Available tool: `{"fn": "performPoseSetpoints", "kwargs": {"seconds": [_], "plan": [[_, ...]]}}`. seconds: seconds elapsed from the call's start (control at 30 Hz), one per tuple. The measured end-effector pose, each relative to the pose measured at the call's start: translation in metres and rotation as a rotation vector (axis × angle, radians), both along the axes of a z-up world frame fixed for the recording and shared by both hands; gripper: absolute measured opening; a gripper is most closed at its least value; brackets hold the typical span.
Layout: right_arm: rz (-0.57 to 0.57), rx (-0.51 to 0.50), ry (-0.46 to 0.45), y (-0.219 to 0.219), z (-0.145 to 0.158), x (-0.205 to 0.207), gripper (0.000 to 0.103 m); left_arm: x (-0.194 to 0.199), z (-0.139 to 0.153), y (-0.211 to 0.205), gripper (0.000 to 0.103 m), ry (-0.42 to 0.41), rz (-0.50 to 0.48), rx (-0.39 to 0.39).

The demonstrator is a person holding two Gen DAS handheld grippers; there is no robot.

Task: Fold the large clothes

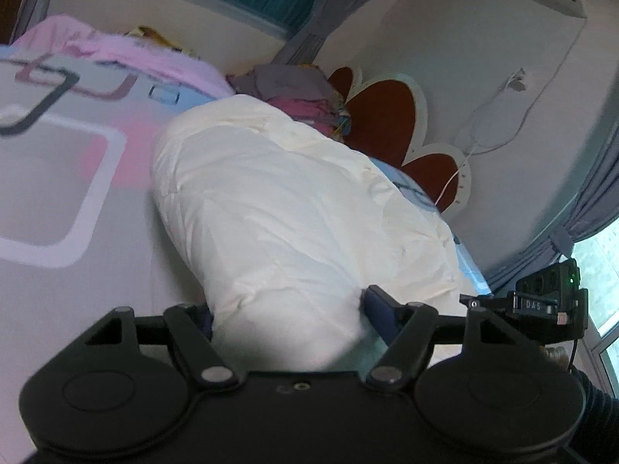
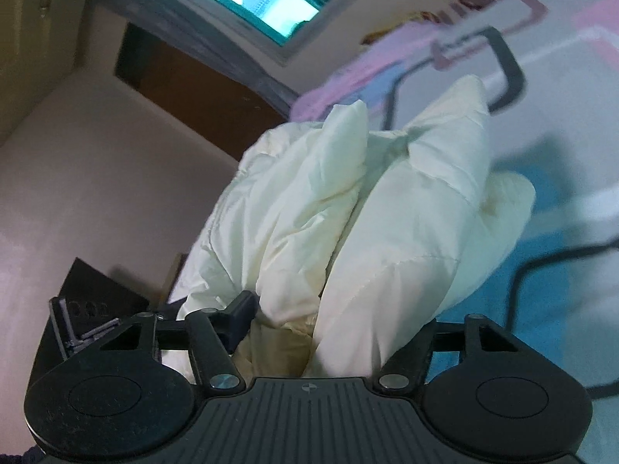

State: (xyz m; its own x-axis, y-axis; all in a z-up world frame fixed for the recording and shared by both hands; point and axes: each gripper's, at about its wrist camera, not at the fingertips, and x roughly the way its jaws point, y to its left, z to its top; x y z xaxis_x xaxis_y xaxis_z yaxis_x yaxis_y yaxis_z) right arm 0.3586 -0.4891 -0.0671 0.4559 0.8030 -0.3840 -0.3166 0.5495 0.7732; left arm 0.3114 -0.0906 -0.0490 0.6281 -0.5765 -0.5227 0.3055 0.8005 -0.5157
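The large cream-white padded jacket (image 1: 294,208) lies on the bed with the pastel sheet of pink, white and blue patches (image 1: 69,178), and its near edge is raised from the sheet. In the left wrist view the left gripper (image 1: 288,311) has a thick bunch of the padded cloth between its two dark fingers, and both pads press on it, so the jaws stand partly apart around the bulk. Beyond the jacket there is a pile of grey and magenta clothes (image 1: 294,89) near the dark red headboard with white petal-shaped borders (image 1: 383,116). A pink cloth (image 1: 116,48) lies at the far side of the bed. A white cable (image 1: 499,131) hangs on the wall.

In the right wrist view the right gripper (image 2: 332,328) is closed on another puffy part of the same jacket (image 2: 387,208). The cloth fills the gap between the fingers and stands up in two thick folds in front of the camera. The sheet (image 2: 561,178) is behind it on the right, and a brown door (image 2: 193,89) is seen on the left under a window with a teal frame (image 2: 263,0).
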Motion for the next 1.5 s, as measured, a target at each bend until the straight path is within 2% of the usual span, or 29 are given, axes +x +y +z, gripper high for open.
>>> {"fn": "performPoseSetpoints", "kwargs": {"seconds": [0.1,0.33,0.53,0.67,0.77,0.83,0.9,1.0,1.07,1.13,1.27,1.33,1.4,1.5], "plan": [[0.007,-0.018,-0.043,0.014,0.016,-0.002,0.062,-0.002,0.009,0.007,0.070,-0.032,-0.013,0.001],[-0.029,-0.044,-0.102,0.060,0.041,-0.007,0.062,0.012,0.023,0.041,0.070,-0.083,-0.046,-0.049],[-0.037,-0.046,-0.138,0.143,0.057,0.003,0.062,0.026,0.037,0.102,0.070,-0.127,-0.038,-0.052],[-0.018,-0.042,-0.144,0.210,0.058,0.021,0.062,0.033,0.038,0.158,0.070,-0.140,-0.001,-0.046],[0.015,-0.035,-0.119,0.266,0.044,0.041,0.062,0.036,0.028,0.203,0.070,-0.120,0.039,-0.045],[0.037,-0.029,-0.069,0.303,0.025,0.053,0.062,0.038,0.012,0.235,0.070,-0.082,0.072,-0.052],[0.062,-0.052,-0.027,0.340,-0.001,0.062,0.062,0.037,-0.009,0.260,0.071,-0.041,0.102,-0.039],[0.070,-0.112,0.082,0.381,-0.049,0.070,0.062,0.035,-0.056,0.294,0.072,0.079,0.182,0.010],[0.043,-0.072,0.142,0.385,-0.076,0.071,0.062,0.027,-0.081,0.311,0.072,0.121,0.228,-0.053],[0.025,-0.045,0.161,0.381,-0.083,0.069,0.062,0.019,-0.089,0.315,0.072,0.109,0.241,-0.087],[0.026,-0.088,0.159,0.378,-0.080,0.070,0.062,0.024,-0.084,0.306,0.074,0.094,0.239,-0.055],[0.015,-0.108,0.161,0.376,-0.076,0.067,0.062,0.036,-0.081,0.307,0.081,0.102,0.229,-0.037],[0.001,-0.131,0.160,0.373,-0.065,0.056,0.063,0.036,-0.071,0.307,0.082,0.096,0.214,0.001],[-0.063,-0.185,0.109,0.351,-0.041,0.037,0.064,0.019,-0.062,0.337,0.081,0.061,0.216,0.035]]}}
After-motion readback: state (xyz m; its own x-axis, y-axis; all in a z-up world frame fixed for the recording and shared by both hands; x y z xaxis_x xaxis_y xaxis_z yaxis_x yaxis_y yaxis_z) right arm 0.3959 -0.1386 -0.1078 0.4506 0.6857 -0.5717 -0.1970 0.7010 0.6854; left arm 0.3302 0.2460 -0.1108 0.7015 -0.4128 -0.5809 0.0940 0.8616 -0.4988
